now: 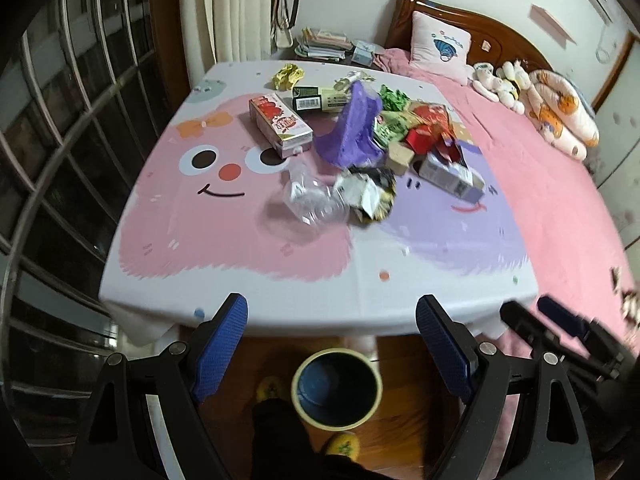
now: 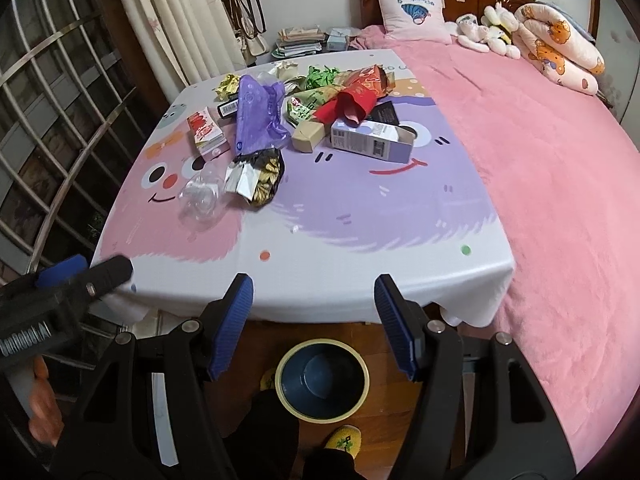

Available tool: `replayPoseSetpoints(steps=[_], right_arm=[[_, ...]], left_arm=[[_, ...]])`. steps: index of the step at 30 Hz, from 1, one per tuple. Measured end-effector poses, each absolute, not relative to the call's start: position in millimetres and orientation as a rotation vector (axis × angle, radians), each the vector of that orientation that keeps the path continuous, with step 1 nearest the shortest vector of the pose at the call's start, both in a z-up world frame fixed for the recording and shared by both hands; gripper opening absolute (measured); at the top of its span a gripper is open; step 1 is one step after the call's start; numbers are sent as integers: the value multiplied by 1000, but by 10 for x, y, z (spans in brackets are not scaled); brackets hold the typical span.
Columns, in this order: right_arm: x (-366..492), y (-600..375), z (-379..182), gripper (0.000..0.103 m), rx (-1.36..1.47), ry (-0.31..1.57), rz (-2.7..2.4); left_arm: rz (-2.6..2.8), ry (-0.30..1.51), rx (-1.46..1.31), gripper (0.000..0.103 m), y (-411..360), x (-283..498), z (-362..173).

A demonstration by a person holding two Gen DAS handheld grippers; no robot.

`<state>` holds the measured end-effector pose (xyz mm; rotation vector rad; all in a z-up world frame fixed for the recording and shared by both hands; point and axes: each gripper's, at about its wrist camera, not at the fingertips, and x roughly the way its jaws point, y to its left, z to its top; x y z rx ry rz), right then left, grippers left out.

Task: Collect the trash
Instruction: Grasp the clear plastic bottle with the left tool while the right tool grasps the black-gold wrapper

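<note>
Trash lies heaped on the far half of the table (image 1: 224, 280) (image 2: 360, 280): a clear crushed plastic bottle (image 1: 314, 198) (image 2: 202, 196), a black-and-white snack wrapper (image 1: 370, 192) (image 2: 260, 180), a purple bag (image 1: 354, 128) (image 2: 256, 116), a red-and-pink carton (image 1: 280, 124) (image 2: 206, 132), a grey-purple box (image 1: 452, 174) (image 2: 372, 140) and red wrapping (image 2: 356, 104). A blue bin with a cream rim (image 1: 336, 390) (image 2: 322, 380) stands on the floor below. My left gripper (image 1: 332, 340) and right gripper (image 2: 314, 320) both hang open and empty above the table's near edge.
A pink-covered bed (image 2: 560, 200) with a pillow (image 2: 412, 12) and plush toys adjoins the table on the right. A barred window (image 1: 60, 140) fills the left side. A person's yellow slippers (image 2: 344, 438) stand by the bin. Stacked papers (image 1: 324, 42) sit behind the table.
</note>
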<state>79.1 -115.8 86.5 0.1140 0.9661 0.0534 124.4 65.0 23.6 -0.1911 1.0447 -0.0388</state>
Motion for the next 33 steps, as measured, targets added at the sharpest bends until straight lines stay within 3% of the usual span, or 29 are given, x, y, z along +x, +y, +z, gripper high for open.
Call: replayPoseSetpoints(steps=[9, 14, 25, 30, 33], right_arm=[[1828, -901, 697, 61, 163, 1045, 48], [2432, -730, 471, 62, 214, 1108, 56], [3084, -558, -80, 62, 343, 1222, 62], [3139, -545, -237, 62, 420, 1243, 70], [3136, -533, -323, 61, 449, 1248, 65]], left_arm=[[-105, 1165, -327, 87, 1312, 2524, 0], [-153, 1264, -335, 80, 1442, 3113, -331], [-289, 1432, -356, 77, 1351, 3461, -947], [-369, 1492, -391, 62, 1272, 3522, -1139], [-398, 1503, -398, 46, 1216, 3530, -1170]])
